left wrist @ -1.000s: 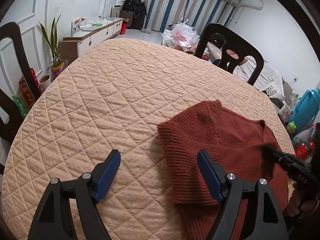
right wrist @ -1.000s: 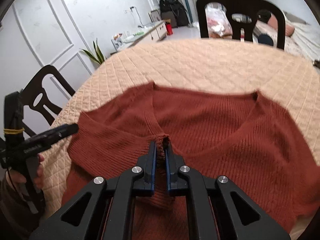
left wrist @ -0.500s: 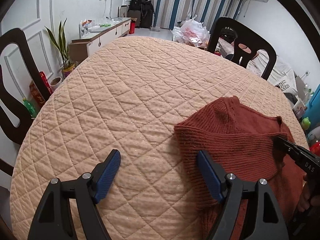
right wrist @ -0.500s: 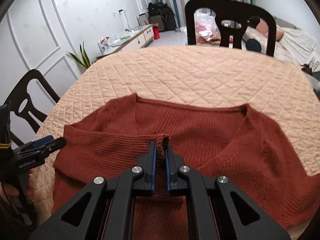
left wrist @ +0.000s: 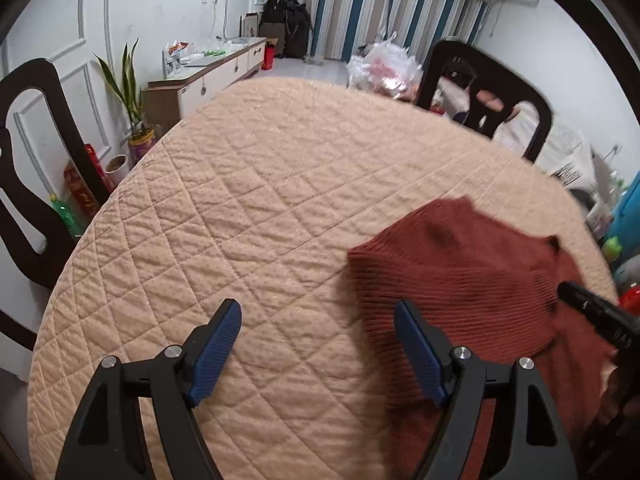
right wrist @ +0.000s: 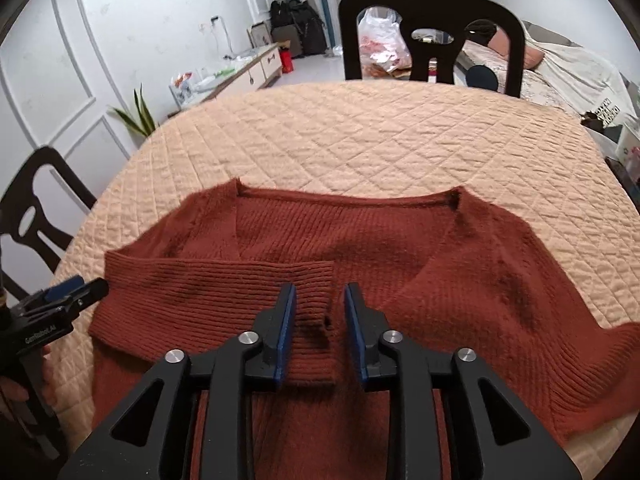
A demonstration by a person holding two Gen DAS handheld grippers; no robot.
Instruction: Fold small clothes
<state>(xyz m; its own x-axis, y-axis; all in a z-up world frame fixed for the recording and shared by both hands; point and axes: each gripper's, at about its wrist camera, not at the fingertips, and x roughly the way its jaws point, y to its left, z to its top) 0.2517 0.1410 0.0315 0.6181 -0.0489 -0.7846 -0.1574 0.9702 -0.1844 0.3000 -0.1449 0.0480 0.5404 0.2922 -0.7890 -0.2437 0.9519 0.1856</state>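
A rust-red knitted sweater lies front-up on the quilted beige table cover. Its left sleeve is folded across the chest. The ribbed cuff lies flat between the fingers of my right gripper, whose jaws are opening; the pads stand off the cuff. In the left wrist view my left gripper hovers open over bare quilt, its right finger at the edge of the sweater, nothing between the pads. One finger of the right gripper shows at that view's right edge.
Dark wooden chairs stand at the far side and at the left of the round table. A potted plant, a white sideboard and a plastic bag are beyond. A hand holds the left gripper.
The right gripper's jaws have parted and let go of the sleeve cuff, which now lies flat on the sweater's front. The left gripper stays open in about the same place.
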